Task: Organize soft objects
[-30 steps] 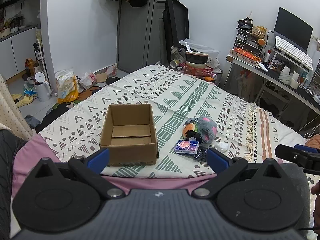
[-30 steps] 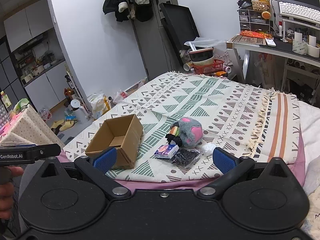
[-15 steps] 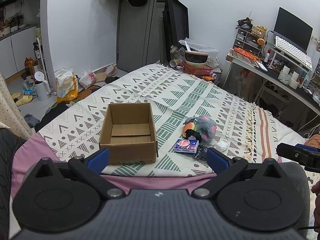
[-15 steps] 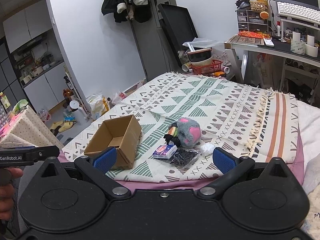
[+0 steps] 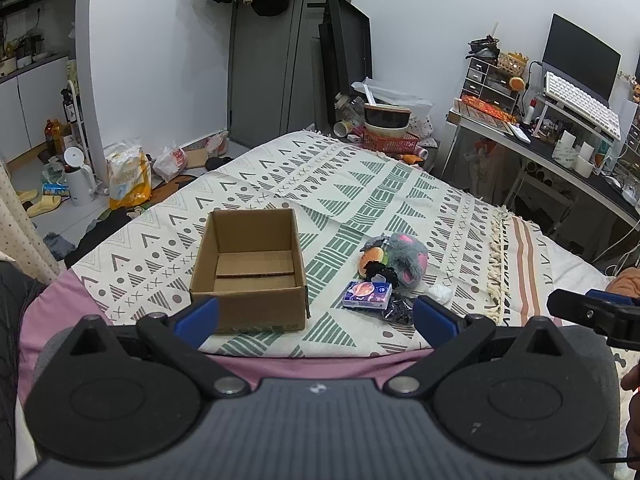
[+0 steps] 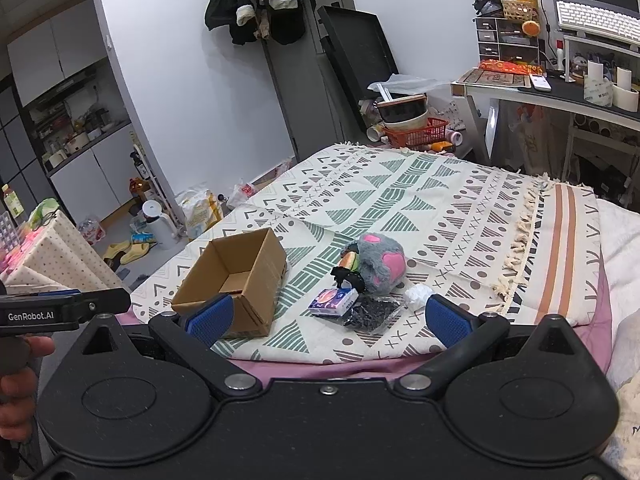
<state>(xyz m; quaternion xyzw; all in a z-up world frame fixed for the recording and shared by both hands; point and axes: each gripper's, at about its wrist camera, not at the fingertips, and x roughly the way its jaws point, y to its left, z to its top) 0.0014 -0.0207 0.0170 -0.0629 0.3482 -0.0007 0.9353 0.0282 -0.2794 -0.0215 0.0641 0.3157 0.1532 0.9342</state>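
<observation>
Your left gripper [image 5: 316,316] and right gripper [image 6: 326,316] both hang spread wide, gripping nothing; cardboard box [image 5: 250,268] frame-center, grey plush [image 5: 406,258] right of it.

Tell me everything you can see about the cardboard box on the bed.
The cardboard box is plain brown corrugated card, rectangular, open at the top and empty, with two inner bottom flaps showing. It sits upright on the patterned blanket near the bed's front edge, left of the pile of soft things. Nothing touches it but the blanket; both tongs are short of it.
</observation>
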